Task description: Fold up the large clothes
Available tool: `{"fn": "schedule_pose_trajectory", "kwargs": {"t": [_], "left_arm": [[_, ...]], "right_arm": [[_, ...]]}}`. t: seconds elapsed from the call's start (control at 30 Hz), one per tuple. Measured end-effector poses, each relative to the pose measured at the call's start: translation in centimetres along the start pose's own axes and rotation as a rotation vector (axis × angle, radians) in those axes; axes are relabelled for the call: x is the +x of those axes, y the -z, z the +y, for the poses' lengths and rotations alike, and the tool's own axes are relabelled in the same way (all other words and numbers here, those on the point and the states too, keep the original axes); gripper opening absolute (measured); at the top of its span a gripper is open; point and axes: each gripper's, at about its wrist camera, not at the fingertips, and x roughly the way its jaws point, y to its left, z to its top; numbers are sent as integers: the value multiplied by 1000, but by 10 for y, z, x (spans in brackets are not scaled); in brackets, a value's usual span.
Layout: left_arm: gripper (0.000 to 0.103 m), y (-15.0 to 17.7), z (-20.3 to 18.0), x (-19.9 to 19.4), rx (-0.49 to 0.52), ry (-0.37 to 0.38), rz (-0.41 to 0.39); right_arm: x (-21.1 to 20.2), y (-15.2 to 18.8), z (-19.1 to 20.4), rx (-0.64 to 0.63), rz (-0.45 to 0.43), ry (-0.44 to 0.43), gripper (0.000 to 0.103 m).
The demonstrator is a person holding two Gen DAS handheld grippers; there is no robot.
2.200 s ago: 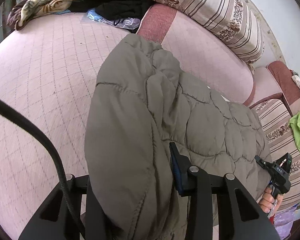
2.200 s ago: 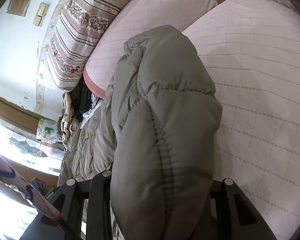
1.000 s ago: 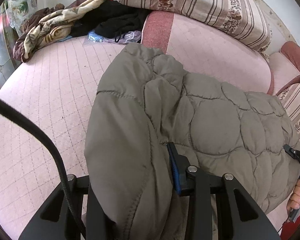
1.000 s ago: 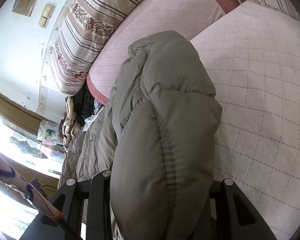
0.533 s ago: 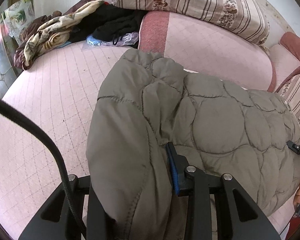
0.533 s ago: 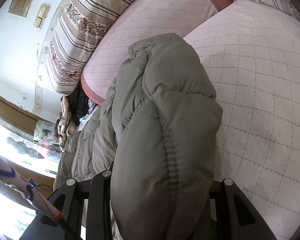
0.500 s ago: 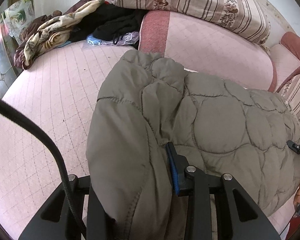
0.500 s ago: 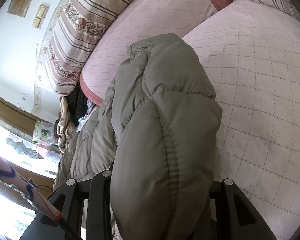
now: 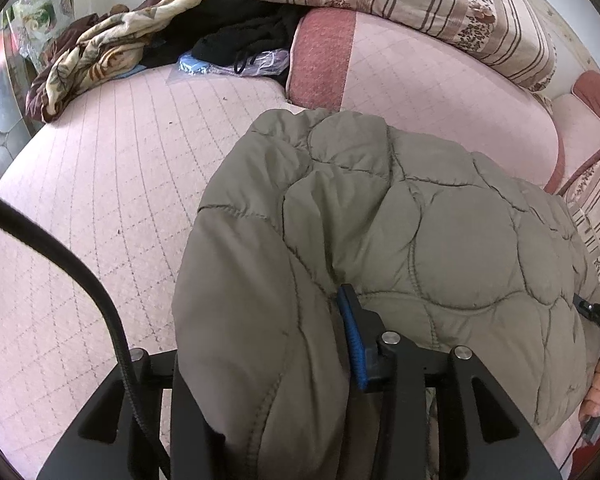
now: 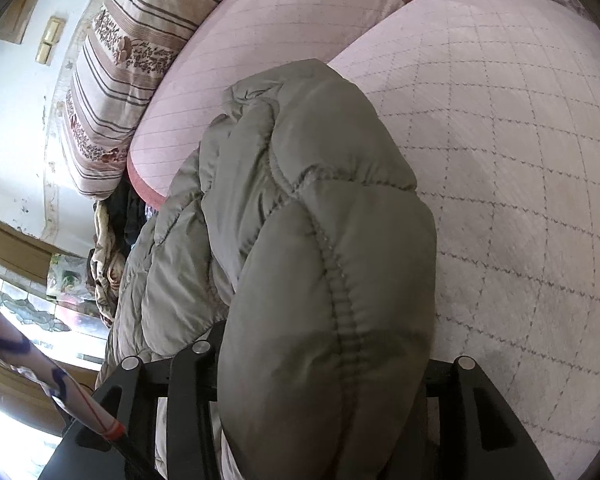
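An olive quilted jacket [image 9: 460, 240] lies bunched across the pink quilted couch cover [image 9: 100, 200]. My left gripper [image 9: 260, 340] has a thick fold of it between its fingers, and the blue pad [image 9: 352, 340] still touches the fabric while the jaws are opening. The left finger is hidden under the fold. In the right wrist view the jacket [image 10: 300, 160] bulges between the fingers of my right gripper [image 10: 312, 360], whose jaws are also opening with the padding still filling the gap. The right gripper's tip and a hand [image 9: 596, 392] show at the jacket's far end.
Striped floral cushions [image 9: 400, 0] line the back of the couch. A heap of patterned cloth [image 9: 112, 52], a black garment [image 9: 244, 36] and a plastic bag [image 9: 260, 60] sit in the far left corner. A bright window [image 10: 20, 308] is at the left.
Both grippers have sunk a little with the jacket toward the pink cover. The left gripper's right finger has shifted slightly outward, and the fold between the jaws has puffed out.
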Motion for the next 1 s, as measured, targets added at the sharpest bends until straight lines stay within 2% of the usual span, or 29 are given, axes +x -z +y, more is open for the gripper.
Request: {"fn": "schedule_pose_trajectory", "kwargs": {"t": [0.4, 0.47, 0.57, 0.6, 0.7, 0.8, 0.87, 1.0], "left_arm": [[38, -4, 7, -12, -27, 4, -9], [39, -5, 11, -7, -48, 22, 10], [45, -8, 23, 4, -105, 66, 55], [47, -10, 30, 6, -138, 90, 69], [46, -13, 46, 5, -222, 167, 92], [45, -18, 59, -14, -268, 193, 49], [45, -21, 65, -28, -292, 182, 5], [45, -23, 62, -51, -272, 77, -88]], "right_arm": [[-3, 3, 5, -1, -9, 1, 49], [-2, 3, 3, -1, -10, 13, 55], [0, 2, 4, -7, -33, 76, 70], [-2, 2, 5, -10, -43, 100, 72], [-13, 1, 14, -33, -83, 163, 74], [-32, 2, 24, -56, -154, 229, 74], [-44, 4, 31, -69, -212, 269, 75], [-70, 12, 50, -96, -378, 387, 79]]}}
